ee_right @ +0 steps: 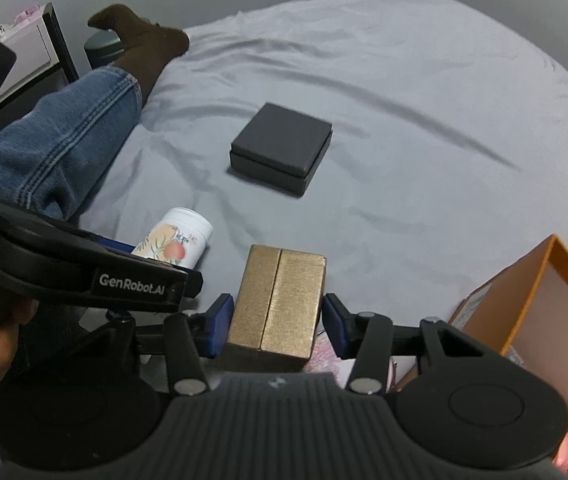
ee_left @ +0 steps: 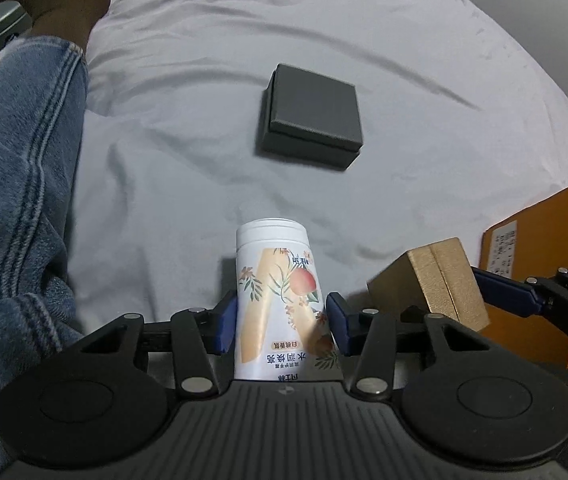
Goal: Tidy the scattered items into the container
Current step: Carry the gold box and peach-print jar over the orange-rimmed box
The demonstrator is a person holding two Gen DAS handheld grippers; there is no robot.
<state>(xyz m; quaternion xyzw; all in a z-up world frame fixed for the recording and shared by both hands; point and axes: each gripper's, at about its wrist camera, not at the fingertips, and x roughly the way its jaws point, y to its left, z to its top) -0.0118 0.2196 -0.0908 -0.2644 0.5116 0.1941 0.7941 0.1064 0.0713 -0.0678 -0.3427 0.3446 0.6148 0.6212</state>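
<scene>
Two grippers were in play, and each had something between its blue pads. On my left gripper the fingers stood partly apart with the white bottle clamped between them; both pads lay flat against its printed sides, its cap end pointing away beyond the fingertips and its base back against the gripper body. From the right wrist view the same bottle showed tilted and clear of the sheet, poking out past the left tool's black frame.

My right gripper was about as far open, with the gold box between its fingers. The left pad sat against the box's side; on the right side I saw a thin sliver between pad and box, so I could not tell whether that pad pressed firmly. The box's seam ran straight along the line of the fingers.

Well beyond both sets of fingertips, the dark grey box lay flat on the grey bedsheet, untouched. The orange container stood open just to the right of my right fingers, its rim close beside the outer pad. A person's jeans leg and brown sock lay on the sheet off to the left of the left fingers.
</scene>
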